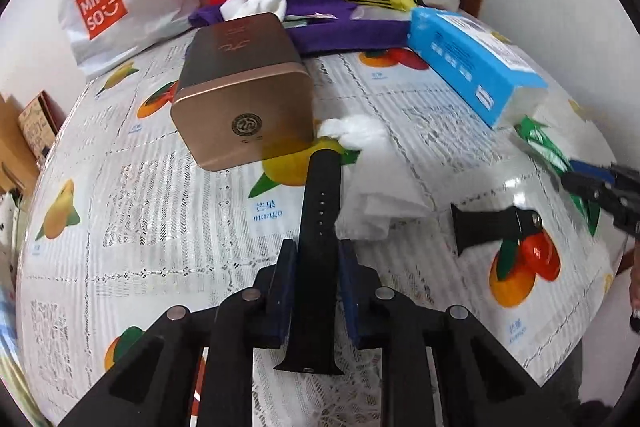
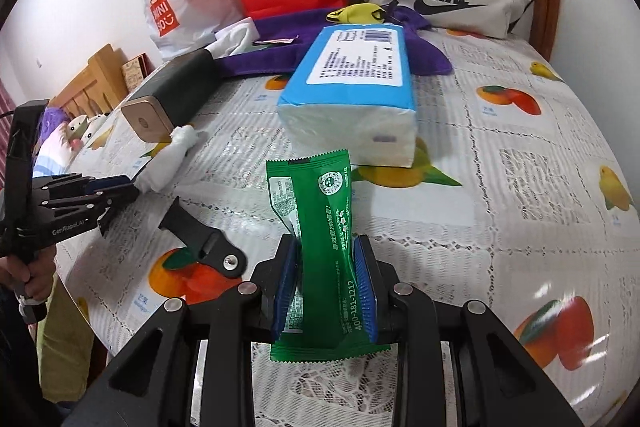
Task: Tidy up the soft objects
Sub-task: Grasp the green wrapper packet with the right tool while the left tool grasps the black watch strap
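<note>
Fruit-print cloth covers the table (image 1: 160,227). Left view: left tongs (image 1: 318,247), at bottom centre, pinch a long black perforated watch strap (image 1: 320,211). Right view: right tongs (image 2: 325,247), at bottom centre, grip a green foil sachet (image 2: 320,227); a blue tissue pack (image 2: 352,83) lies above.

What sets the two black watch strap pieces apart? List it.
The long black rubber strap with holes is gripped upright between the left gripper's jaws; the short black strap piece with the metal stud lies flat and free on the fruit-print tablecloth. The first is narrow and punched, the second stubbier. Both are matte black.
</note>
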Demonstrator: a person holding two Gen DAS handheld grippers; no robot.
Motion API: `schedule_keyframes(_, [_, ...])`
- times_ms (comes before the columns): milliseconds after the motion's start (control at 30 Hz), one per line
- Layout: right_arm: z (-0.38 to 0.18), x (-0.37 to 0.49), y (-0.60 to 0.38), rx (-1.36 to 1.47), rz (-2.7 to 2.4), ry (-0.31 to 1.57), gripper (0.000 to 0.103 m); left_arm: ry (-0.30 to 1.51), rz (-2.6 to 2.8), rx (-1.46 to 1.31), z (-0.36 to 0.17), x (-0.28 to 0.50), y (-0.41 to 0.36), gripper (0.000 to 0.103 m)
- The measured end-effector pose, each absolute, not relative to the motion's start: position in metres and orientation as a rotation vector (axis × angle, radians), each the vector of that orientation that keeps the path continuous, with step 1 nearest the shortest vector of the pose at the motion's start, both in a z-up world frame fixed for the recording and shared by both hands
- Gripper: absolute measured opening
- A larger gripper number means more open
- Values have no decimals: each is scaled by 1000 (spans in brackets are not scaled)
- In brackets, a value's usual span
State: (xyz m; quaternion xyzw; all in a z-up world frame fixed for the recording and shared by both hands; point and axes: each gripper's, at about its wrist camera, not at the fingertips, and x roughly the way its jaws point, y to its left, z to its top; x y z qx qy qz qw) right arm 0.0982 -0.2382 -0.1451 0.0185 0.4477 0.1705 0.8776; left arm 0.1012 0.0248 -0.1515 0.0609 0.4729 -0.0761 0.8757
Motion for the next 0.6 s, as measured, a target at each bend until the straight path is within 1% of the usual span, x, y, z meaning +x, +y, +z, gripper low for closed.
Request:
schedule_keyframes(100, [-147,98,-241,50,352,935,30,996,-167,96,-151,100,29,23])
schedule_keyframes(133, [-148,98,-241,52,352,937,30,995,-180,86,-152,101,29,27])
schedule_keyframes(200, [-150,98,-241,52,352,942,30,983,-173,93,-153,101,27,27])
schedule_keyframes(233, [-150,98,-241,52,352,943,30,978,-170,100,-153,101,26,27])
schedule_keyframes(267, [-151,98,-240,53,354,942,30,974,-167,107,-153,100,25,21])
schedule_keyframes(400, [-149,97,-240,53,346,938,30,973,-167,109,-152,100,28,20])
schedule_keyframes(467, [-148,96,-242,46,330,935,28,968,-153,105,-150,98,29,20])
schedule_keyframes(600, [-143,91,-244,38,330,918,26,954,-145,40,-142,91,38,20])
